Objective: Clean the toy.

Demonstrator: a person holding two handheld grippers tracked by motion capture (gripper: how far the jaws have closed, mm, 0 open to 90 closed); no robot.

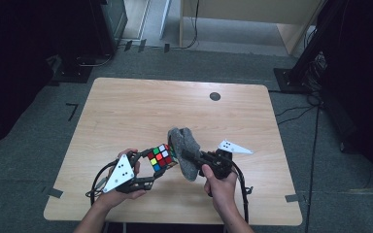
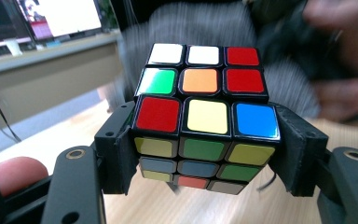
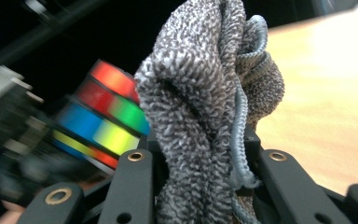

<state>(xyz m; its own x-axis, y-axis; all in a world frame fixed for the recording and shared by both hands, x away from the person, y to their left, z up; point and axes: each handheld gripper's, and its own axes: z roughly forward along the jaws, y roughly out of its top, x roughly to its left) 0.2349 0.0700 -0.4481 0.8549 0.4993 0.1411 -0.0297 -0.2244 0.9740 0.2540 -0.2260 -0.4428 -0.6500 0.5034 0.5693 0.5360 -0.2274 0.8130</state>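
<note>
A scrambled colour cube is held above the wooden table, clamped between the jaws of my left gripper. In the left gripper view the cube sits squarely between the two black pads, its top face showing white, red, green, orange, yellow and blue tiles. My right gripper is shut on a bunched grey cloth, which presses against the cube's right side. In the right gripper view the cloth rises from between the jaws, with the blurred cube just left of it.
A small dark round grommet sits in the tabletop near its far edge. Dark stands and cables flank the table on the grey floor. Beyond the cube in the left gripper view, a desk with lit monitors stands.
</note>
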